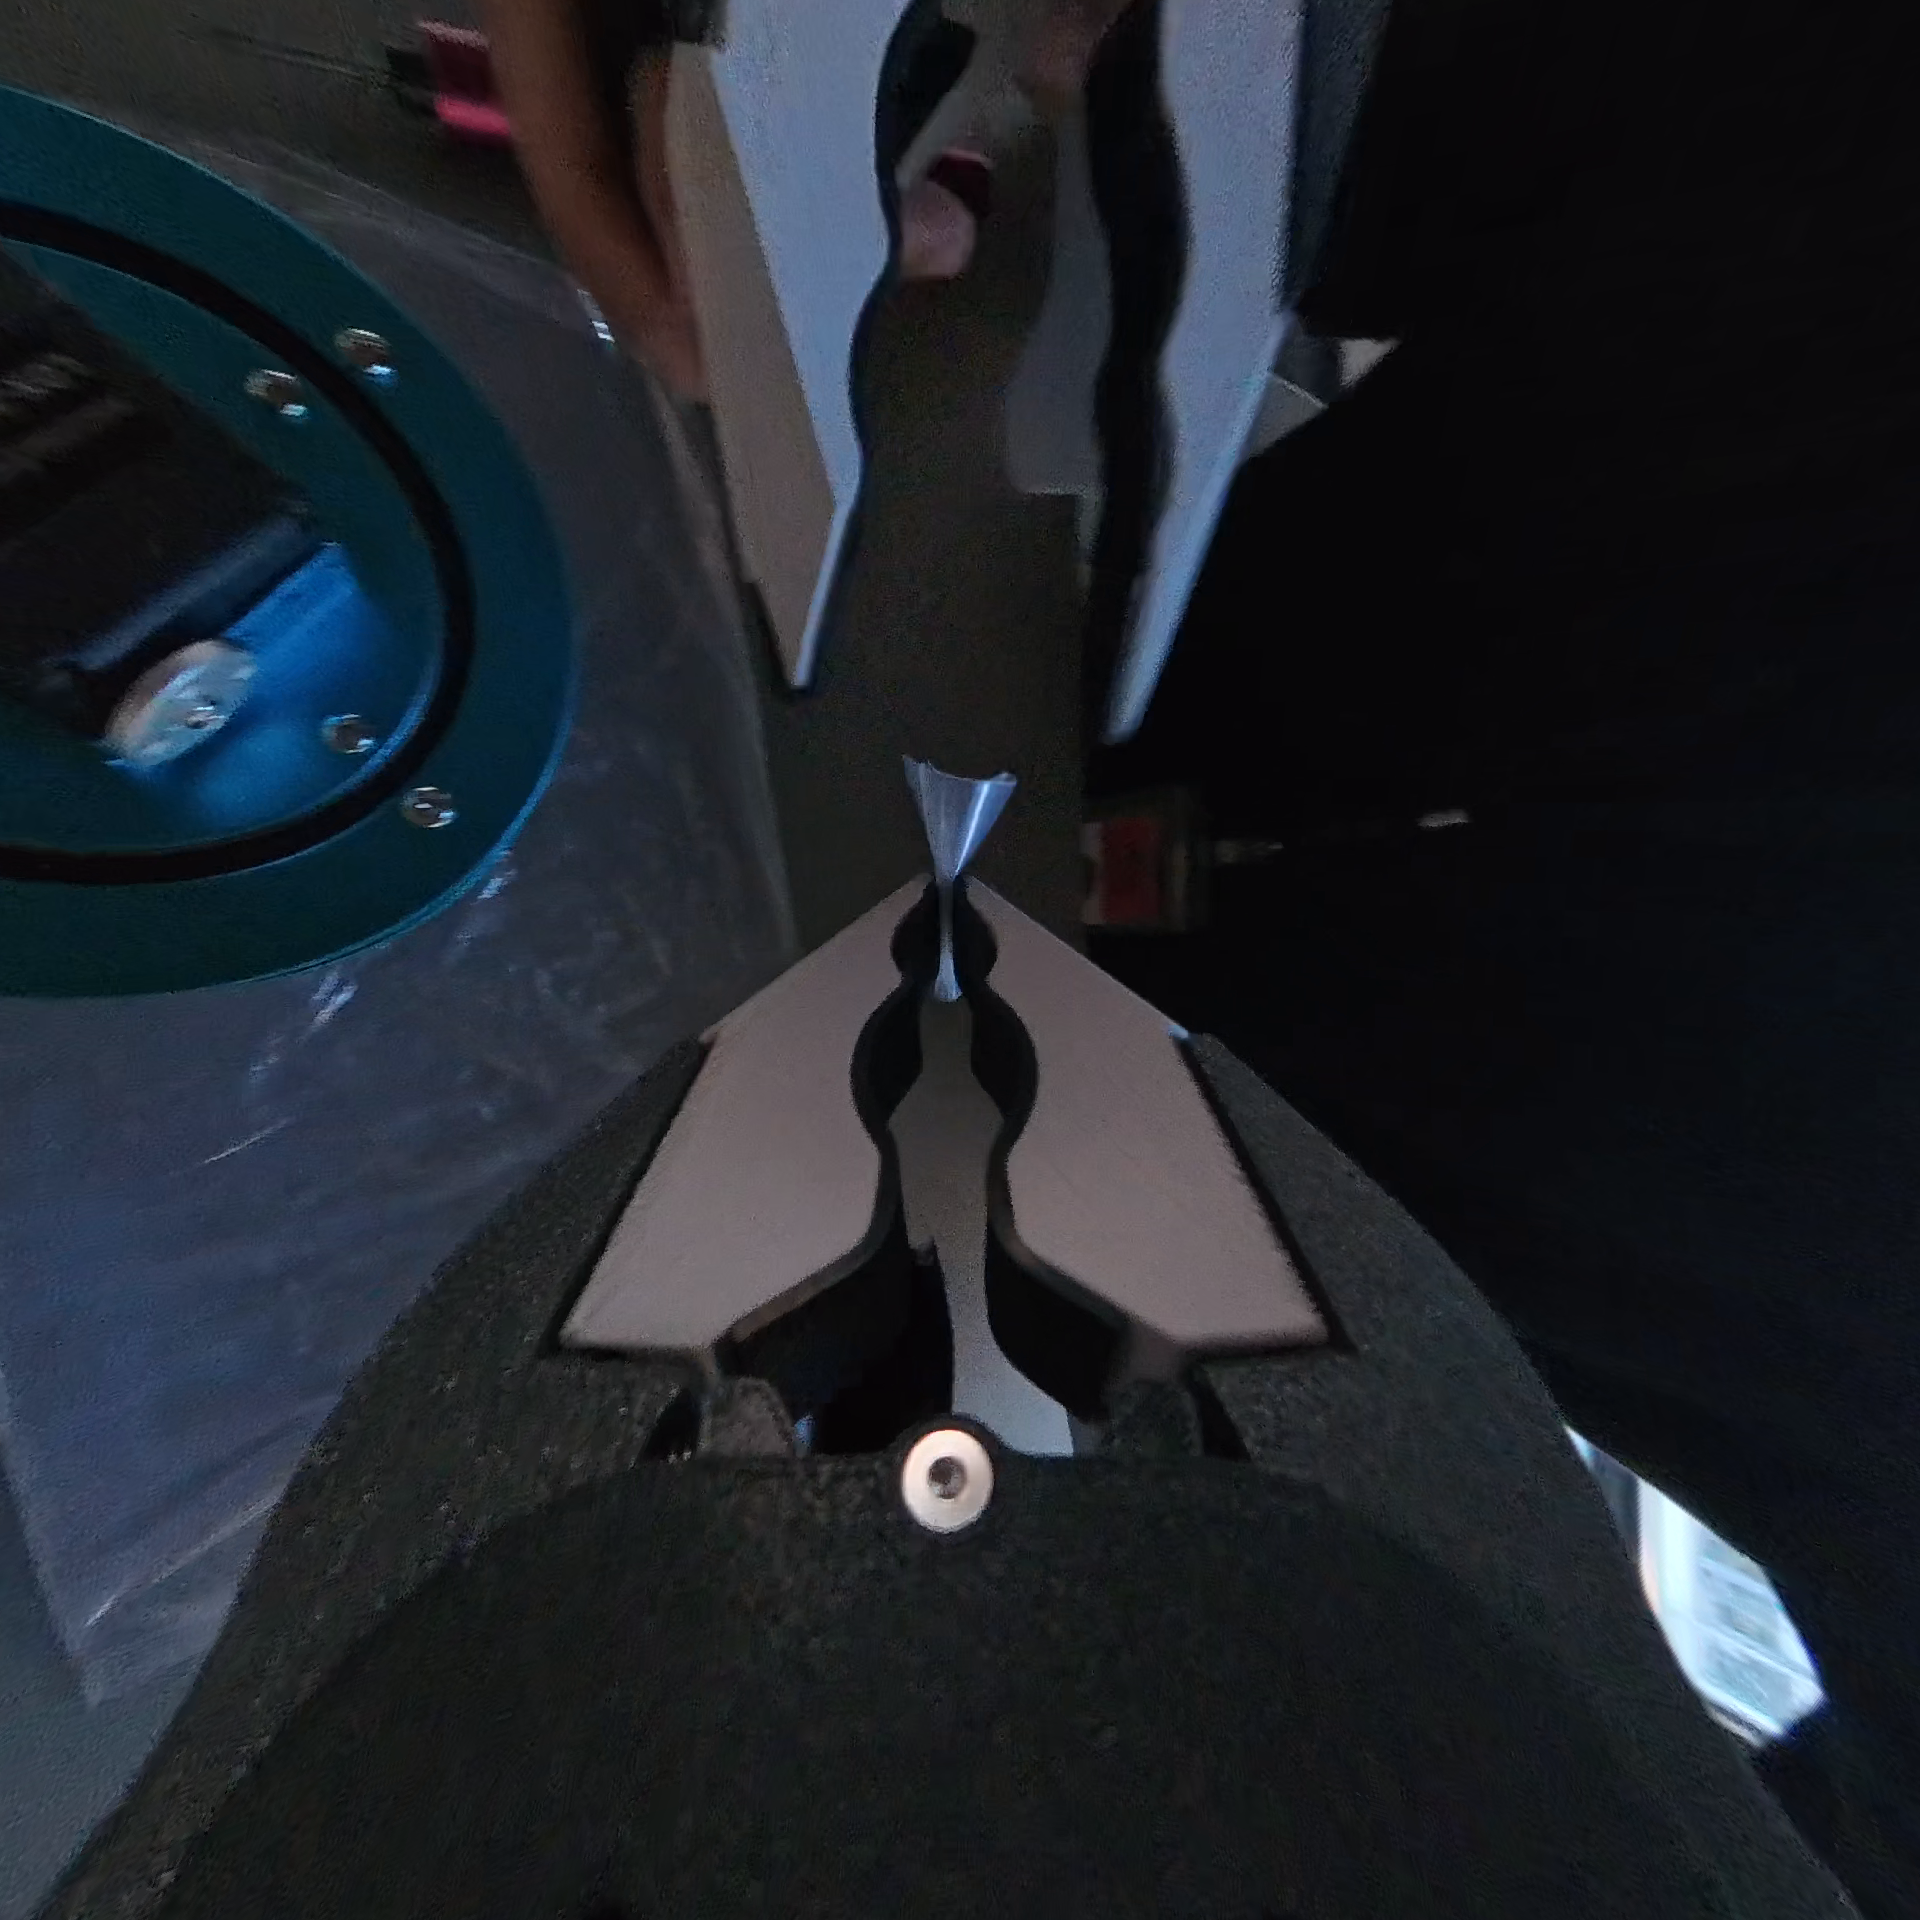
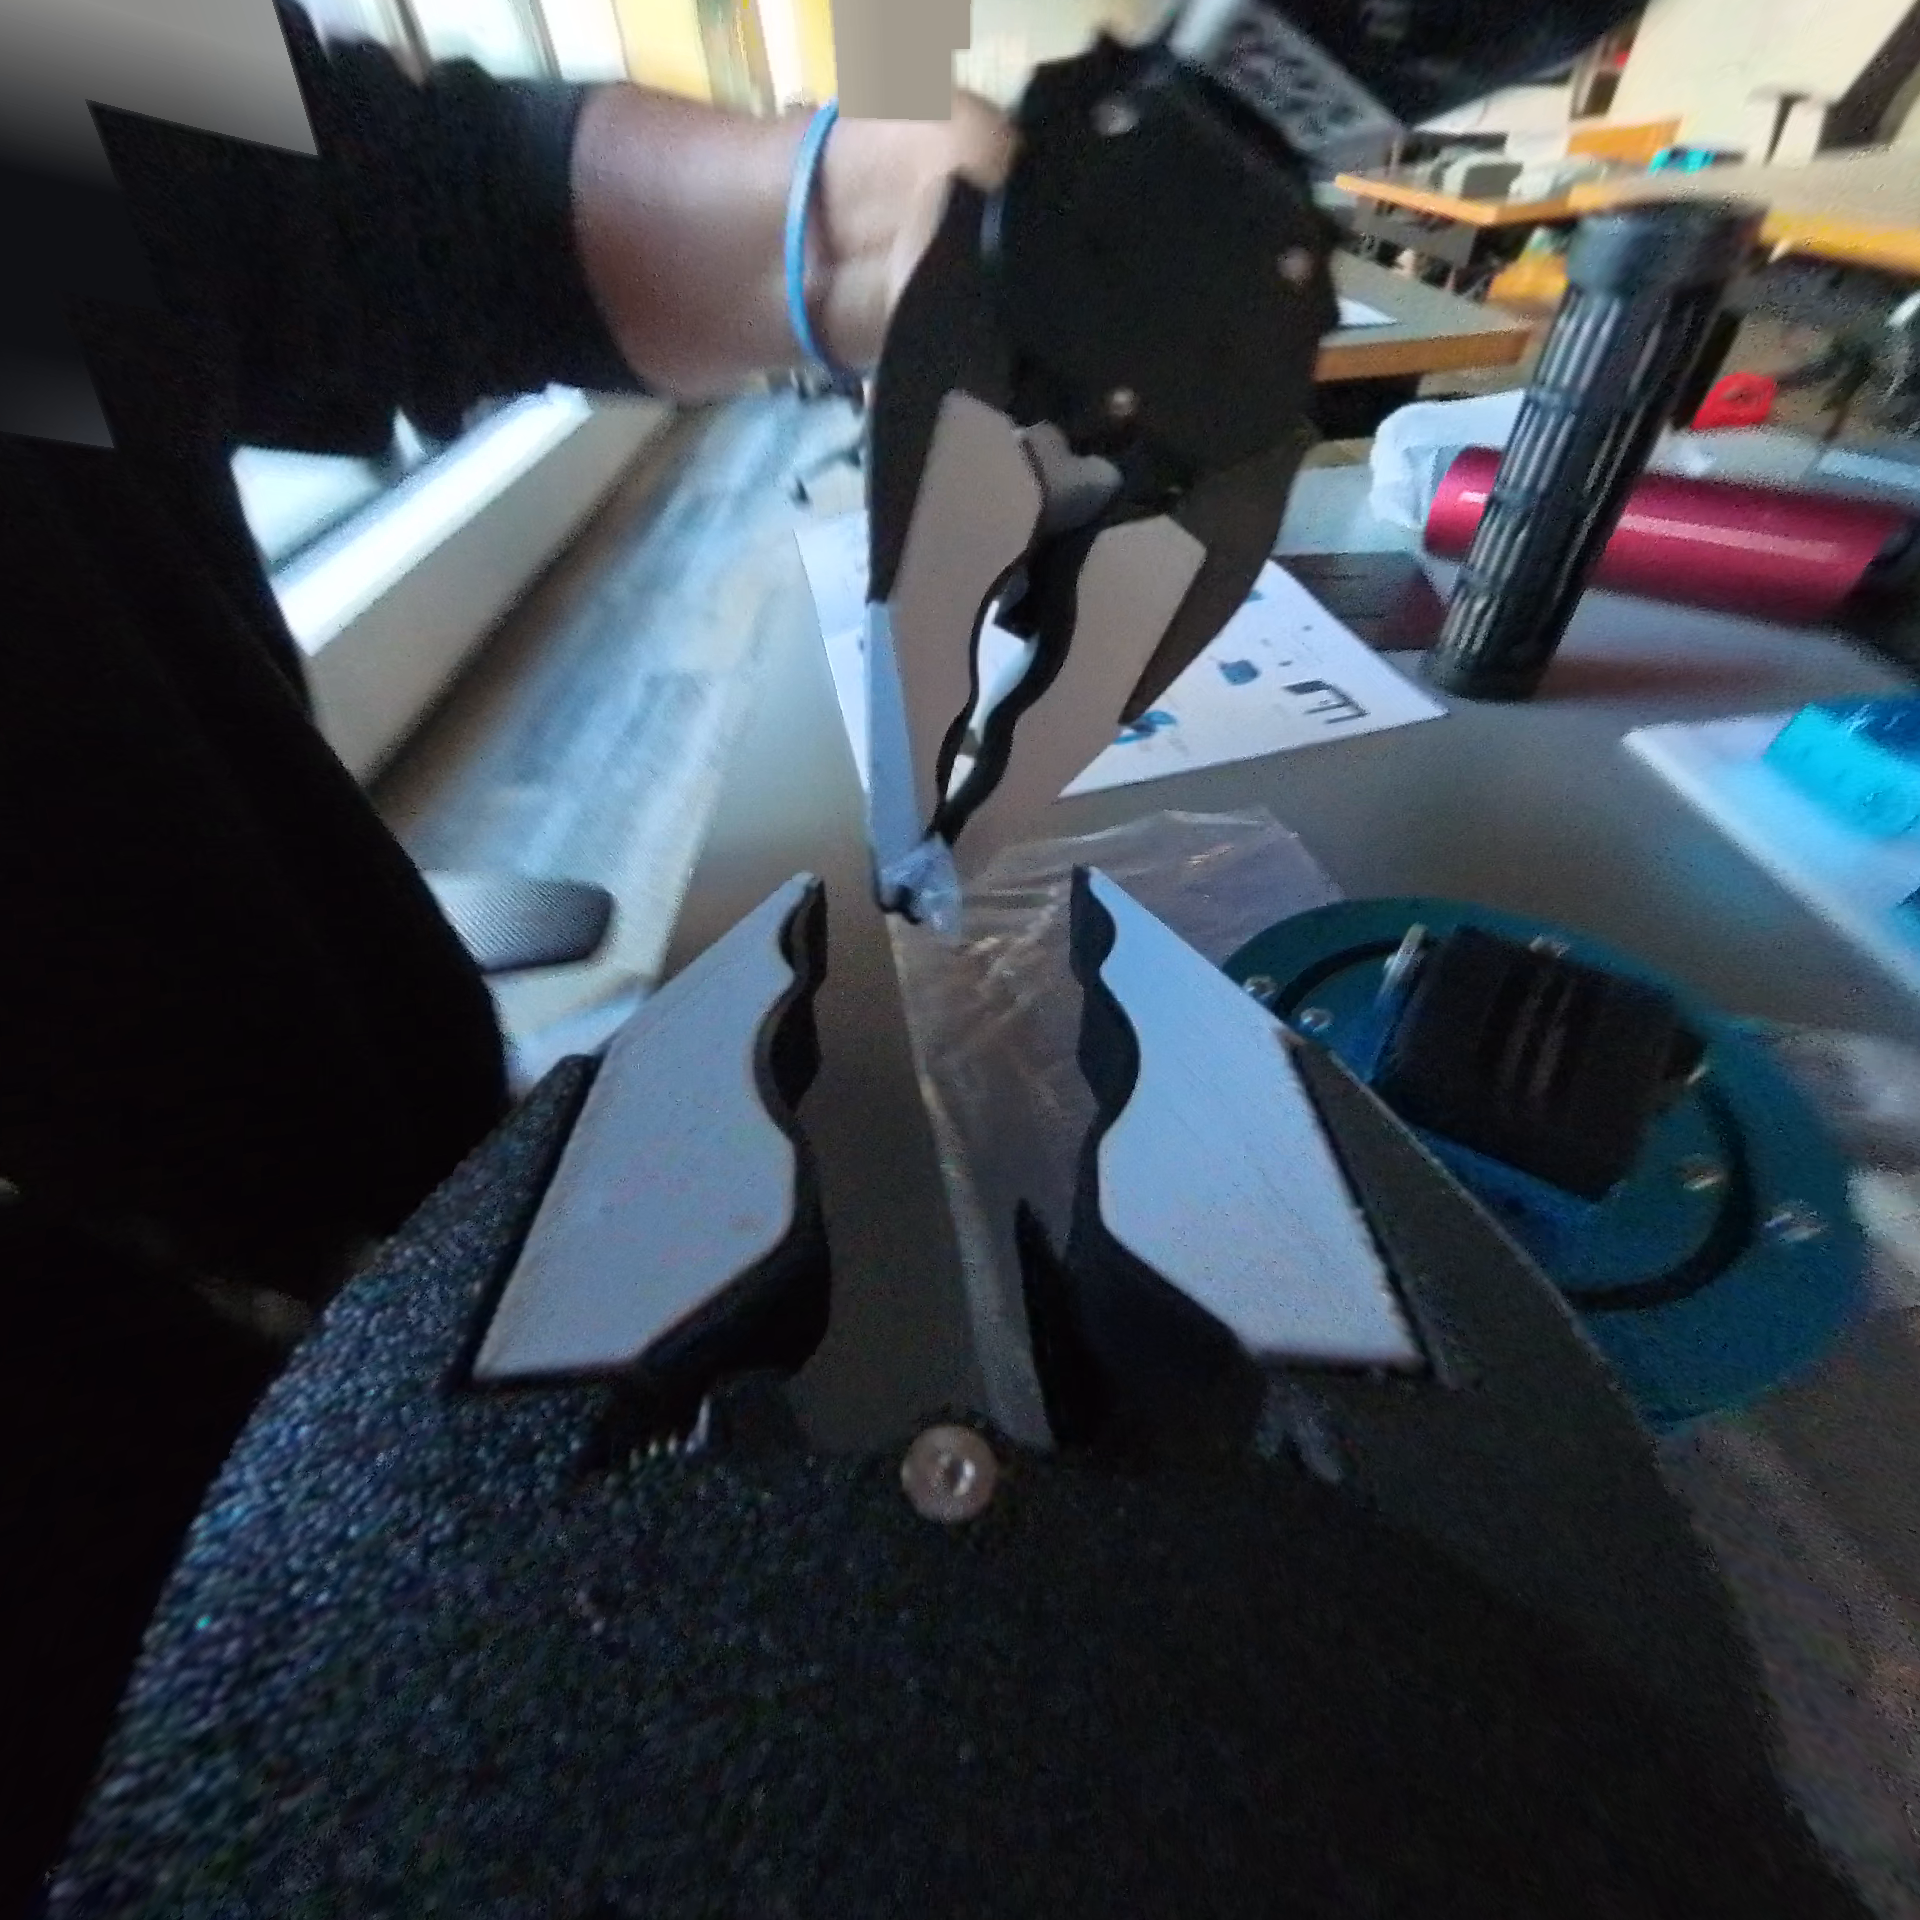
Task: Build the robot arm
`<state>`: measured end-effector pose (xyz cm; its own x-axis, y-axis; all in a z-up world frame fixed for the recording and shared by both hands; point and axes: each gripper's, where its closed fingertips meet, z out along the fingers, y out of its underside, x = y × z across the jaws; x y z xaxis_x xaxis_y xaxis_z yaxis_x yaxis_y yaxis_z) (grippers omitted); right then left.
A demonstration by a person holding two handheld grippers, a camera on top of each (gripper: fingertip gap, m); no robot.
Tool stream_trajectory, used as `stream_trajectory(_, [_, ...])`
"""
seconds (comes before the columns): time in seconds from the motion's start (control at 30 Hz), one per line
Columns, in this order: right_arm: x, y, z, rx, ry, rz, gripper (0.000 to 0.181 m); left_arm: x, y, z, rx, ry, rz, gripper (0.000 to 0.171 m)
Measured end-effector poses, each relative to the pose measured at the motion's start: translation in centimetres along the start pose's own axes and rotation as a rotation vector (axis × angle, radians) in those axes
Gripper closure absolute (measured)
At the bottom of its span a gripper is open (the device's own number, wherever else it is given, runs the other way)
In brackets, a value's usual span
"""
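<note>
My left gripper (image 1: pixel 948 894) is shut on a corner of a clear plastic bag (image 1: pixel 961 821); a thin pinched fold sticks out past the fingertips. The right wrist view shows the same: the left gripper (image 2: pixel 914 873) comes down from above and pinches the bag's corner (image 2: pixel 930 894). The bag (image 2: pixel 1153 883) lies on the table and holds a teal ring (image 2: pixel 1766 1278) with a black and blue part inside; the ring also shows in the left wrist view (image 1: pixel 509 623). My right gripper (image 2: pixel 945 904) is open; the bag's edge runs between its fingers, which do not press on it. It also shows open in the left wrist view (image 1: pixel 956 707).
A printed paper sheet (image 2: pixel 1288 675), a black mesh cylinder (image 2: pixel 1579 468) and a red cylinder (image 2: pixel 1683 540) lie at the back right. A blue item on a white sheet (image 2: pixel 1860 769) is at the right. A person's forearm (image 2: pixel 707 239) holds the left gripper; dark clothing fills the left. My two grippers' fingertips are within a few centimetres of each other.
</note>
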<state>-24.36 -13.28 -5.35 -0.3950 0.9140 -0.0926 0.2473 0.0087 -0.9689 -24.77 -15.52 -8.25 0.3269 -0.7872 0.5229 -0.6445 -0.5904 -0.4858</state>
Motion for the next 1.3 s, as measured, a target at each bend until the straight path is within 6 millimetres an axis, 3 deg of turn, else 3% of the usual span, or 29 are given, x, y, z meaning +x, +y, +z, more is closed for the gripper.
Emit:
stream_trajectory(0.07, [-0.9,-0.2,-0.4,0.062,-0.080,0.137,0.128,-1.0,0.0,0.0,-0.002,-0.093,0.019,0.171])
stream_trajectory(0.13, [0.0,0.6,0.1,0.046,-0.027,0.219,0.136,-1.9,-0.1,0.0,-0.008,-0.181,0.045,0.171])
stream_trajectory(0.23, [0.4,1.3,0.9,0.019,0.001,0.289,0.140,-1.3,-0.8,0.2,0.007,-0.202,0.091,0.171])
stream_trajectory(0.4, [0.1,0.4,0.8,0.068,-0.014,0.279,0.173,-1.0,-1.4,0.0,0.000,-0.255,0.143,0.171])
stream_trajectory(0.67, [0.2,0.3,-0.3,0.049,0.074,0.165,0.180,-0.6,-2.1,-0.1,0.063,-0.252,0.141,0.167])
stream_trajectory(0.73, [0.9,0.4,-1.7,0.050,0.151,0.129,0.180,-1.0,-2.3,-0.7,0.103,-0.254,0.119,0.150])
stream_trajectory(0.8, [2.7,1.2,-3.7,0.012,0.292,0.140,0.180,-2.3,-3.3,-2.1,0.182,-0.316,0.088,0.139])
stream_trajectory(0.93, [5.5,1.6,-7.5,0.011,0.531,0.164,0.180,-7.4,-5.2,-5.5,0.295,-0.683,-0.021,0.120])
stream_trajectory(1.07, [6.7,1.8,-8.2,-0.082,0.661,-0.060,0.180,-9.8,-6.9,-4.8,0.336,-0.798,-0.114,0.105])
stream_trajectory(1.23, [8.7,1.7,-8.7,0.001,0.603,0.158,0.180,-11.3,-7.0,-2.7,0.227,-0.844,-0.164,0.105])
stream_trajectory(1.3, [8.2,1.3,-8.3,0.019,0.555,0.088,0.180,-11.6,-6.7,-2.4,0.209,-0.851,-0.196,0.105])
